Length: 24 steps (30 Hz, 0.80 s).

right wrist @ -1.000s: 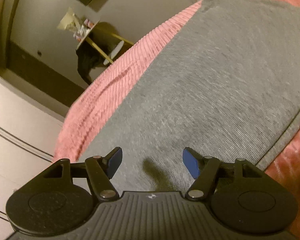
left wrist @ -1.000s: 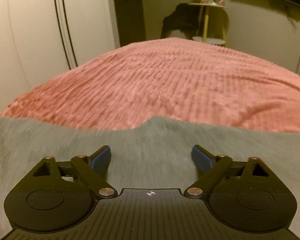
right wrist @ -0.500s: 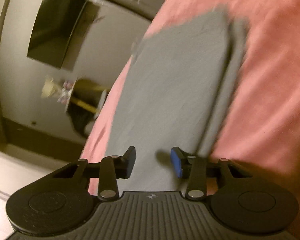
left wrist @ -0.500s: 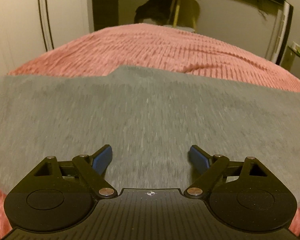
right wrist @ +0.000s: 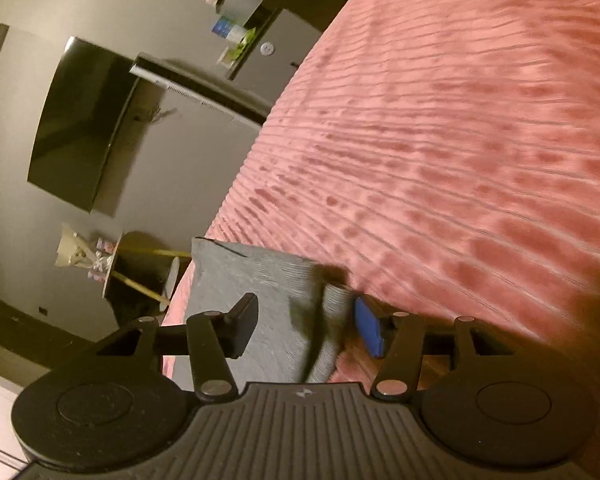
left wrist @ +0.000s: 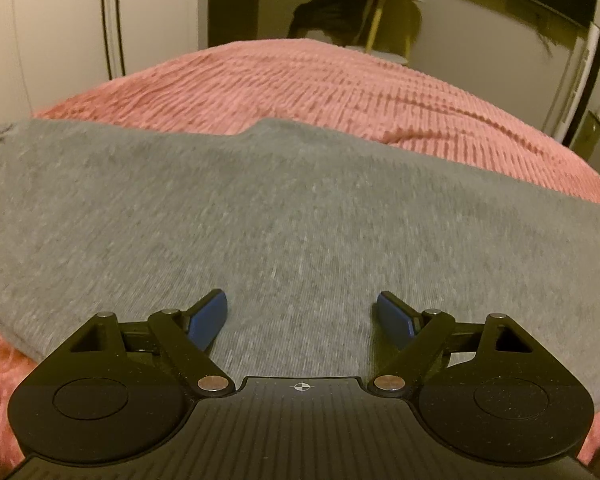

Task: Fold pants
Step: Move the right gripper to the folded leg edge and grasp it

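Slippage is the risk: the right claw (right wrist: 306, 322), parted, straddles only a thin hem of the grey pants (left wrist: 284, 216) on the bed (left wrist: 340, 84), while the left claw (left wrist: 302, 316) hovers spread, gripping nothing.

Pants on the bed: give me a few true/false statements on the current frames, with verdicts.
1. The pants are grey. True.
2. The pants lie on a blue bedspread. False: the bedspread is pink and ribbed.
3. The left gripper is open over the pants. True.
4. The right gripper is fully shut with nothing between its fingers. False: its fingers stand apart, with an end of the pants between them.
5. A dark screen hangs on the wall in the right wrist view. True.
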### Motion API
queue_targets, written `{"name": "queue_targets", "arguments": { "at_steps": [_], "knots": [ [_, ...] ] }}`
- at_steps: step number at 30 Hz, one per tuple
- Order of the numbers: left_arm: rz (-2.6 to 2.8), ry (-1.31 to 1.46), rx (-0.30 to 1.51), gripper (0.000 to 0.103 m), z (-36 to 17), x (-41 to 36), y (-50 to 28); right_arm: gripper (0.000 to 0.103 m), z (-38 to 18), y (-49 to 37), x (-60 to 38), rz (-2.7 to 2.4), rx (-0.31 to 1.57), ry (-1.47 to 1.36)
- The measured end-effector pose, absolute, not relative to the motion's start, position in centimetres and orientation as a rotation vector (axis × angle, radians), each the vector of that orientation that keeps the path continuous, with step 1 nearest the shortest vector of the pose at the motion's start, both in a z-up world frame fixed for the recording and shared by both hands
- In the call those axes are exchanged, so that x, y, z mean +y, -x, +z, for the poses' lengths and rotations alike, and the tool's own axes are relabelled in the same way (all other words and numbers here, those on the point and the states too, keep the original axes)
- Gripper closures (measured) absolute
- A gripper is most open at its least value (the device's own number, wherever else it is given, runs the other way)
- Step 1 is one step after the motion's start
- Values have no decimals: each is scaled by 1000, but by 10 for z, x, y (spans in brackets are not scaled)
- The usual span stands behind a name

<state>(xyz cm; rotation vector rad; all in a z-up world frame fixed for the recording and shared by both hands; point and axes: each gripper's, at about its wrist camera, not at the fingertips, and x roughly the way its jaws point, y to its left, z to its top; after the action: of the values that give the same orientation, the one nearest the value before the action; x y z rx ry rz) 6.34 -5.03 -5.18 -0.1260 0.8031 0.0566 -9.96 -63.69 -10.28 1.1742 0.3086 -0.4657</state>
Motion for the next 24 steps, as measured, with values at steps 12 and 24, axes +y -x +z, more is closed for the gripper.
{"name": "queue_targets", "arguments": {
  "at_steps": [12,24],
  "knots": [
    [55,208,809,17,-48,-41,-67,88,-96,83,-639,-486,324,-1098],
    [-12,372,777,18,-42,-20,-68,90,53,5,-470,-142,331,-445]
  ]
}}
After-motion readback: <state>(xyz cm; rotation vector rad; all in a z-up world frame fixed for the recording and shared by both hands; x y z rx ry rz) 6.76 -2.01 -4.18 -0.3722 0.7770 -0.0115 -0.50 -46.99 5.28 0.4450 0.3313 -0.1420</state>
